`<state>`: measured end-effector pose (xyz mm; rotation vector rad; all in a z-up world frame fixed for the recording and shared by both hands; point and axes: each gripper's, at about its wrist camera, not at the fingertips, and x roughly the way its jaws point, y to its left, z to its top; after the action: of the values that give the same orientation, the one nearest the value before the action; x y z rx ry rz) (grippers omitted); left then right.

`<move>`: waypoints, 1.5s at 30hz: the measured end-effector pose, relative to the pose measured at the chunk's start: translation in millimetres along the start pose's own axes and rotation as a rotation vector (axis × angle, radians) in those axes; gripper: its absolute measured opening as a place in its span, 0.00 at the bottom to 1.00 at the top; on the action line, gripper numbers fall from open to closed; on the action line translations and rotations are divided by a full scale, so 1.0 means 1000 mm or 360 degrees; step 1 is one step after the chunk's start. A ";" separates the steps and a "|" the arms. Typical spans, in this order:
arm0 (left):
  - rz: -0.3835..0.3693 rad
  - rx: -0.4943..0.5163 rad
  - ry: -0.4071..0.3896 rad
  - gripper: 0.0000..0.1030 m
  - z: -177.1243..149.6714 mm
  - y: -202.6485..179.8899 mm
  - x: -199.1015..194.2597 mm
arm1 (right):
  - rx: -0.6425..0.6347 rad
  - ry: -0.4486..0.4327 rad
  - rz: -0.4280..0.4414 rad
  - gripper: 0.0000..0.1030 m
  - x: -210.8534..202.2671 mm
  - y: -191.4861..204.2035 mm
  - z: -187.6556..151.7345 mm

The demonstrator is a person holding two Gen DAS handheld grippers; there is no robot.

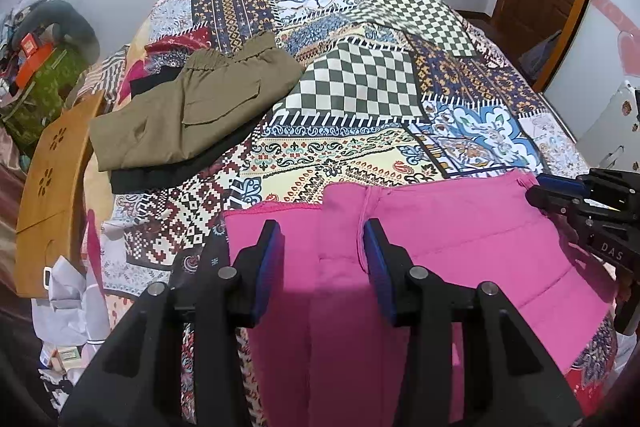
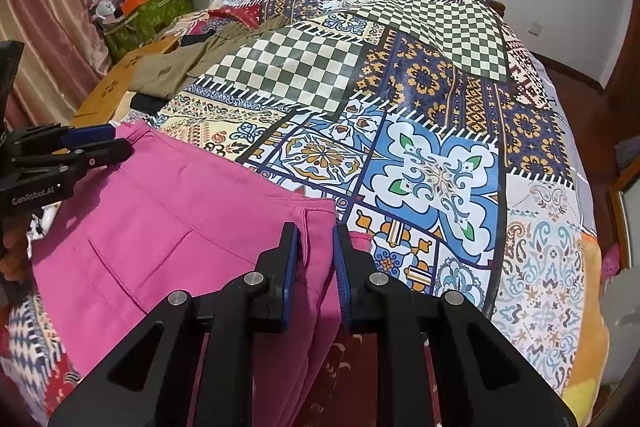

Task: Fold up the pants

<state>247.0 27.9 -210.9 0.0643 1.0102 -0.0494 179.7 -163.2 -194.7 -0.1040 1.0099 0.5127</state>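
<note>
Pink pants (image 1: 460, 239) lay flat on the bed (image 1: 360, 99), my left hand-held gripper (image 1: 322, 259) apart astride one corner, my right hand-held gripper (image 2: 316, 259) seemingly pinching the other for folding.

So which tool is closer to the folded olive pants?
Left. The left tool sits over the pink pants' edge facing the olive pants; the right tool is at the pink pants' opposite edge.
</note>
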 end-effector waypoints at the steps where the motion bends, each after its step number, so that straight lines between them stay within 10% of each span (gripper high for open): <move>1: 0.0002 0.0005 -0.0009 0.45 0.000 0.000 -0.005 | 0.0012 -0.0005 0.0004 0.16 -0.003 0.000 0.000; 9: -0.0012 -0.0052 -0.0123 0.78 -0.007 0.023 -0.047 | 0.0037 -0.0122 0.0021 0.50 -0.044 0.009 -0.003; 13: -0.0050 -0.0133 -0.0086 0.79 -0.015 0.041 -0.051 | 0.0060 -0.0176 0.0022 0.68 -0.060 0.011 -0.007; 27: -0.0285 -0.0238 0.0147 0.79 -0.045 0.038 -0.007 | 0.0277 0.0029 0.0160 0.69 -0.028 0.004 -0.044; 30: -0.0392 -0.0249 0.0185 0.63 -0.044 0.036 0.001 | 0.0296 0.0038 0.0226 0.69 -0.019 0.004 -0.043; 45: -0.0378 -0.0227 0.0071 0.14 -0.041 0.023 -0.017 | 0.0333 -0.0045 0.0262 0.13 -0.017 0.002 -0.027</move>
<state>205.1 54.5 -217.3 -0.1860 1.0594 -0.1930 151.0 -176.3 -194.8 0.1736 1.0434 0.5535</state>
